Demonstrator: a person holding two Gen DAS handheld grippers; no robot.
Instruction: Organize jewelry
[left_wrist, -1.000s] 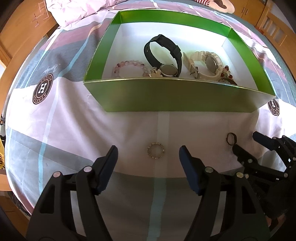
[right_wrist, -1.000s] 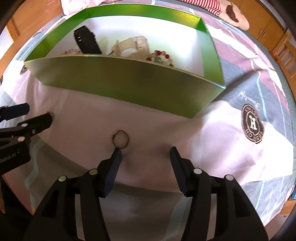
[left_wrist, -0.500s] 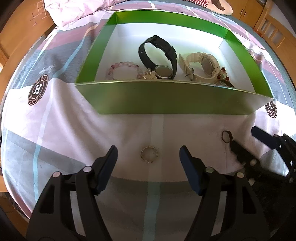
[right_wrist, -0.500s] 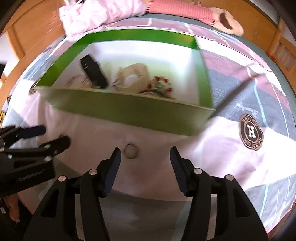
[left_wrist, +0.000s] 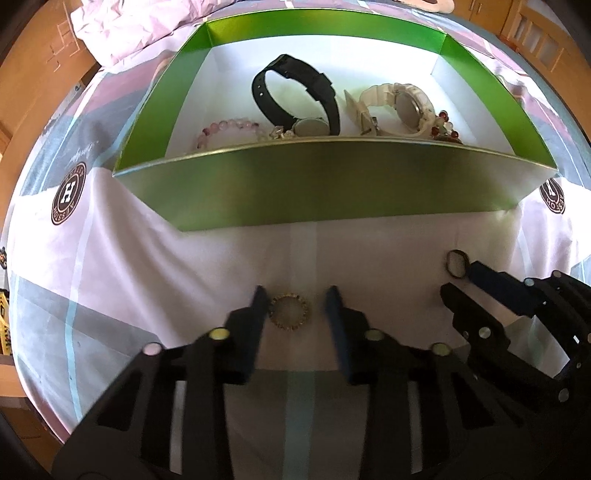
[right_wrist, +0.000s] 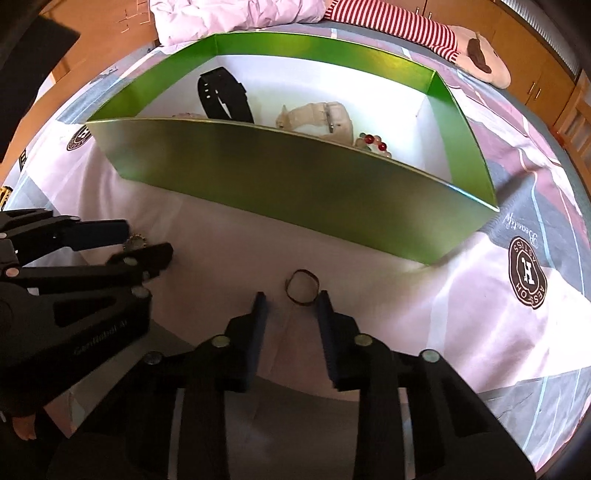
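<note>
A small beaded ring (left_wrist: 289, 311) lies on the bedsheet between the fingers of my left gripper (left_wrist: 295, 301). Its jaws are closing; the ring sits against the left finger, with a gap to the right one. A thin dark ring (right_wrist: 301, 291) lies on the sheet at the fingertips of my right gripper (right_wrist: 291, 301), whose jaws are also closing without pressing it. The left wrist view shows the dark ring (left_wrist: 457, 263) at the right gripper (left_wrist: 461, 280). The right wrist view shows the beaded ring (right_wrist: 135, 242) inside the left gripper (right_wrist: 147, 240).
Just beyond both rings stands a green box (left_wrist: 332, 184) with a white floor. It holds a black watch (left_wrist: 295, 96), a white watch (left_wrist: 399, 107), a pink bead bracelet (left_wrist: 229, 129) and a red bead bracelet (left_wrist: 447, 125). A crumpled quilt (right_wrist: 236, 14) lies behind.
Both grippers' jaws have narrowed sharply around their rings. The right gripper has shifted so the dark ring now sits at its fingertips. The box appears closer in both views.
</note>
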